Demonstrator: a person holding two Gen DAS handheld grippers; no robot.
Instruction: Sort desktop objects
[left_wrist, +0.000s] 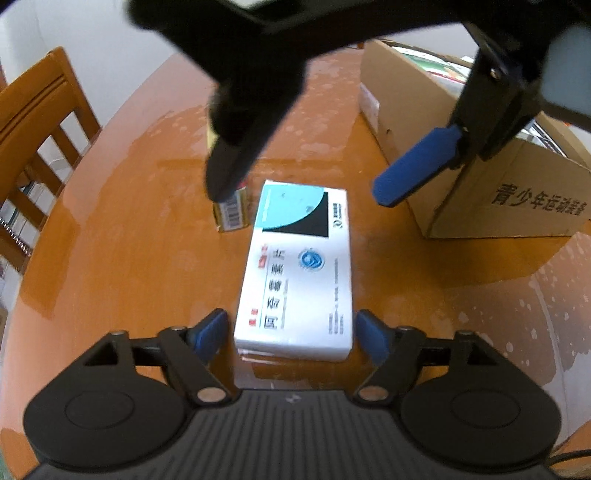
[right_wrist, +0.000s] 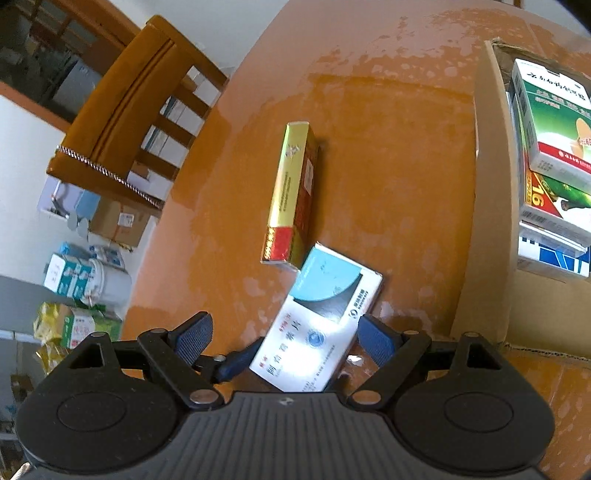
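Observation:
A white medicine box (left_wrist: 295, 280) with a teal and black corner lies flat on the orange table (left_wrist: 129, 258). My left gripper (left_wrist: 291, 334) straddles its near end, open, with a thin gap between each blue pad and the box. My right gripper (left_wrist: 301, 194) hangs over the box's far end, open and empty. In the right wrist view the white box (right_wrist: 325, 325) sits between the wide-apart jaws of the right gripper (right_wrist: 284, 339), and a blue left-gripper finger (right_wrist: 236, 361) shows beside the box. A gold and red box (right_wrist: 293, 192) lies just beyond it, also visible as the gold box (left_wrist: 232, 216).
An open cardboard carton (right_wrist: 484, 221) stands to the right of the boxes and holds several medicine boxes (right_wrist: 550, 122); the carton (left_wrist: 406, 110) is close to my right gripper. A wooden chair (right_wrist: 122, 110) stands at the table's left edge, with packages on the floor behind it.

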